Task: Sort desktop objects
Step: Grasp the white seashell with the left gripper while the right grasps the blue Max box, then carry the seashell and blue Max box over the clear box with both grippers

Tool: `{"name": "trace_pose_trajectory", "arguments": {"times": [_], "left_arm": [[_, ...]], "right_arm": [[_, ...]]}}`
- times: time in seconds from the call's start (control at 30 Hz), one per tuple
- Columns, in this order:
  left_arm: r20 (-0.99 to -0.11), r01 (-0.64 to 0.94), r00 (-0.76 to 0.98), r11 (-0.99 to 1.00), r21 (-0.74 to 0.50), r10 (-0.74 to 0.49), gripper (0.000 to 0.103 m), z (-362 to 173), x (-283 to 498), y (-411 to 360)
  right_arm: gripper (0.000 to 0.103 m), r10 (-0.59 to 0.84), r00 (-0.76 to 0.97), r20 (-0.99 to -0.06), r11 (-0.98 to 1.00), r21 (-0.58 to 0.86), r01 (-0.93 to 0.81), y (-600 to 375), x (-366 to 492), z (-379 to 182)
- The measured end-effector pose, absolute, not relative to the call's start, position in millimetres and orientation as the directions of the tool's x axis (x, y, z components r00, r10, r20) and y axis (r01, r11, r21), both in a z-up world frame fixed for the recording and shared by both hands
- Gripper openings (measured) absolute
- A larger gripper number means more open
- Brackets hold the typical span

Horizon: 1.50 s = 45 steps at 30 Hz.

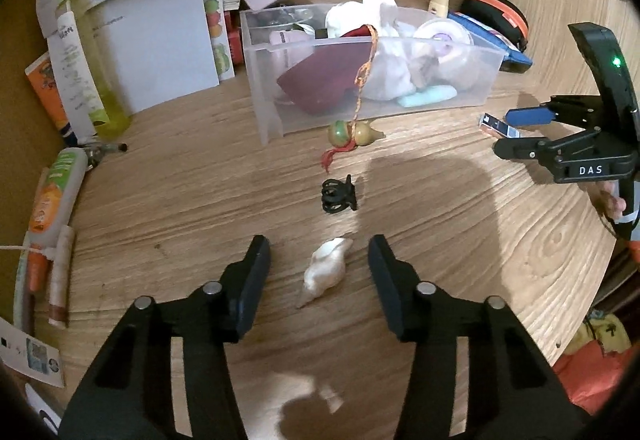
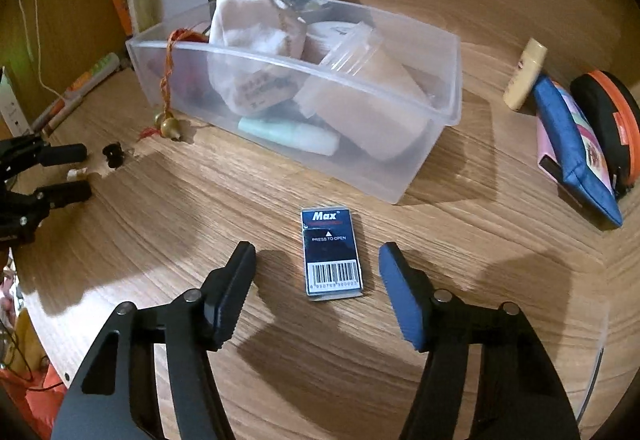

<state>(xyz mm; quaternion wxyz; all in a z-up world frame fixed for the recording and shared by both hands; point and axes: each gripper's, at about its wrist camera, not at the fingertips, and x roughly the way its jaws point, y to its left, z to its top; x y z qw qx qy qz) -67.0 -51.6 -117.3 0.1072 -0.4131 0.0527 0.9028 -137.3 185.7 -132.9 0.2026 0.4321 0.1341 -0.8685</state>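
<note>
On the left, left tool (image 1: pixel 320 272) angled down over the wooden surface (image 1: pixel 460 248), jaws partly parted and straddling the small white spiral seashell (image 1: pixel 325 268), pads clear of it on both sides, nothing gripped. Best finished by centring on the shell's fat middle, lowering until the pads nearly meet the wood, then closing gently, since the tapered, probably brittle body could squirt out or crack. Just beyond, a black plastic claw hair clip (image 1: pixel 339 194), then a pair of small gourd charms on an orange cord (image 1: pixel 354 132) trailing from the clear plastic storage bin (image 2: pixel 448 52), the likely destination. On the right, right tool (image 2: pixel 318 272) likewise half open, flanking the flat dark-blue staple box with a barcode label (image 2: pixel 332 252) lying flat in front of the bin, no contact yet. Worth squaring up to the long edges and going low, as so thin a box offers little to pinch. Hard to read: bin contents blurred behind frosted walls; shell nearly lost in the right view; objects at the far left edge smeared by the lens.
</note>
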Motion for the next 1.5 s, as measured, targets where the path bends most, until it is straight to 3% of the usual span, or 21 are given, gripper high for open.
{"name": "trace_pose_trajectory", "arguments": {"times": [0.17, 0.3, 0.33, 0.43, 0.7, 1.13, 1.5], "left_arm": [[-0.756, -0.258, -0.634, -0.966, 0.007, 0.163, 0.033, -117, -62, -48], [-0.752, -0.253, -0.639, -0.967, 0.009, 0.16, 0.025, -117, -59, -49], [-0.751, -0.244, -0.642, -0.97, 0.011, 0.153, 0.018, -117, -59, -49], [-0.749, -0.184, -0.653, -0.983, 0.013, 0.112, 0.018, -117, -61, -56], [-0.707, -0.136, -0.696, -0.99, -0.043, 0.126, 0.018, -101, -58, -69], [-0.593, -0.178, -0.786, -0.983, -0.053, 0.174, 0.018, -52, -65, -56], [-0.529, -0.208, -0.811, -0.968, -0.14, 0.251, 0.018, -24, -113, -43]], "right_arm": [[0.059, -0.244, -0.542, -0.804, -0.887, -0.041, 0.459, 185, -141, -134], [0.044, -0.265, -0.531, -0.805, -0.883, -0.018, 0.468, 184, -142, -133], [0.041, -0.268, -0.531, -0.804, -0.882, -0.017, 0.472, 183, -141, -133], [0.024, -0.276, -0.528, -0.803, -0.875, -0.017, 0.484, 180, -138, -132], [0.025, -0.288, -0.541, -0.79, -0.871, -0.019, 0.491, 180, -132, -129], [0.025, -0.406, -0.622, -0.67, -0.859, 0.046, 0.51, 184, -114, -78], [0.025, -0.475, -0.647, -0.597, -0.849, 0.116, 0.516, 182, -137, -48]]}}
